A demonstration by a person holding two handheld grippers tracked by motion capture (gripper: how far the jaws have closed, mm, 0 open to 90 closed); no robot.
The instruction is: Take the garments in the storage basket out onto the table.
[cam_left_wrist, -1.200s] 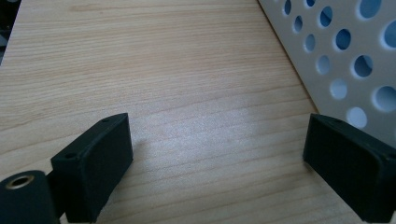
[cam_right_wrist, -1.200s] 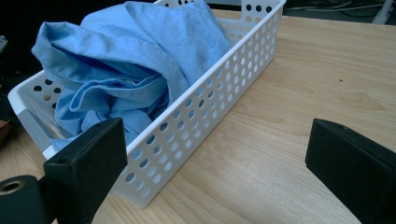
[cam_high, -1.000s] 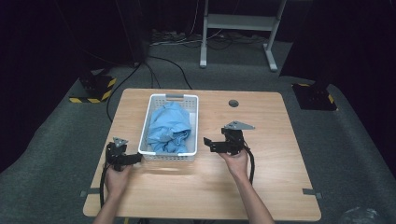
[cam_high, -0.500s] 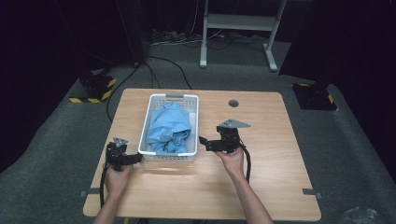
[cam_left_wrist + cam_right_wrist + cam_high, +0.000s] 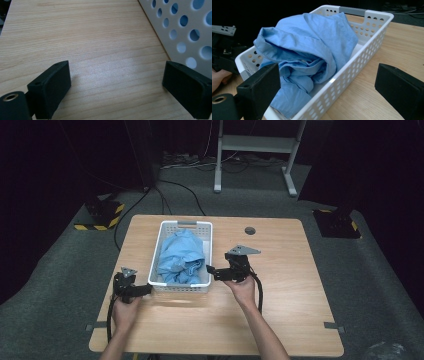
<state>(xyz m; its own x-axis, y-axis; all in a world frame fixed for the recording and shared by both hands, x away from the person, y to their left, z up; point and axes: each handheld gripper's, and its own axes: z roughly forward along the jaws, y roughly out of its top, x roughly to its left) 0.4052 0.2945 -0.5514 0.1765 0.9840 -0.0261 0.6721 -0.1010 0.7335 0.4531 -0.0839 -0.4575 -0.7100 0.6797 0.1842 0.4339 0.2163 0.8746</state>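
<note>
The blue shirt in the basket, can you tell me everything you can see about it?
The blue shirt is light blue, thin woven cloth by the look of it, crumpled into a loose heap with folds and a stitched hem edge showing. It lies inside the white basket, which has round holes in its walls, and rises above the rim. Part of it slumps toward the basket's near end. Only the basket touches it; both grippers are apart from it.

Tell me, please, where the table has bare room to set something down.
The widest bare patch lies right of the white basket, between the right gripper and the table edge. The near strip between the person's forearms is also bare. It is crowded around the basket's near corners, where the left gripper sits close to its wall.
</note>
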